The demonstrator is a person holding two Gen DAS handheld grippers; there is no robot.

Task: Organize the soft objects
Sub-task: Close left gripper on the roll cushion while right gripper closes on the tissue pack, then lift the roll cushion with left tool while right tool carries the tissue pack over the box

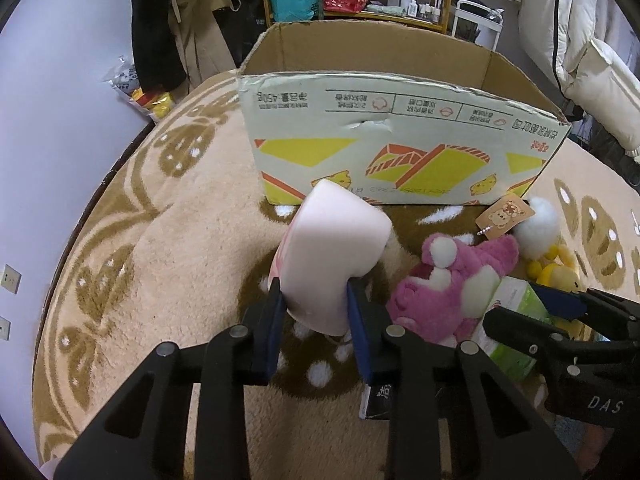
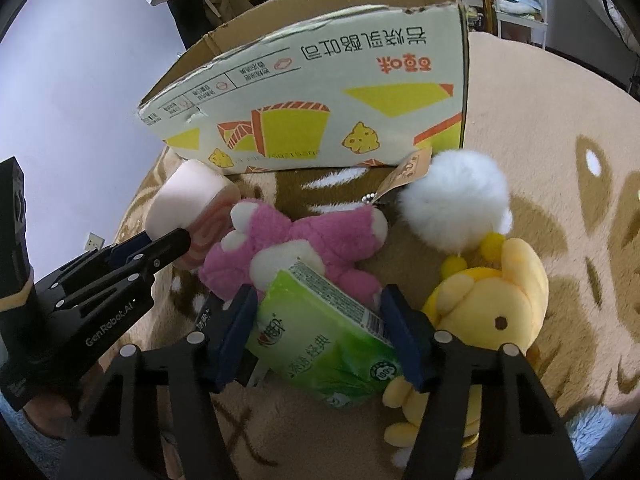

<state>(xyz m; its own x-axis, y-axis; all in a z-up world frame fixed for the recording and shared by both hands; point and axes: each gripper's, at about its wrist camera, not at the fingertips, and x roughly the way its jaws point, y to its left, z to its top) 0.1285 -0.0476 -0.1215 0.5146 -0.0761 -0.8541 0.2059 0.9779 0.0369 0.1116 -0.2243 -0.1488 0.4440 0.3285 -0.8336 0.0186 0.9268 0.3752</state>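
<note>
So on the left side, the left gripper [image 1: 314, 300] has its fingers clamped on a pink foam block [image 1: 334, 248] and it's lifted clear of the rug [image 1: 180, 240], tilted toward the cardboard box [image 1: 400, 136]. The box sits open-topped just behind it, and I can't see inside from either view.

Moving right, the pink plush bear [image 2: 296, 248] lies on the rug in front of the box with a paper tag [image 2: 408, 170] near its top. Right next to it, the right gripper [image 2: 320, 328] has its fingers closed on a green tissue pack [image 2: 324, 344], which looks like it's touching or barely above the bear; I can't tell which. Further right there's a white pompom [image 2: 456, 204] and a yellow plush duck [image 2: 488, 312], both on the rug.

My guess: we're at the carry-to-box step, with both grippers loaded. Next move calls for lifting the foam higher than the box's front wall, then letting go over the opening. Same deal for the tissues, minding not to snag the bear.
</note>
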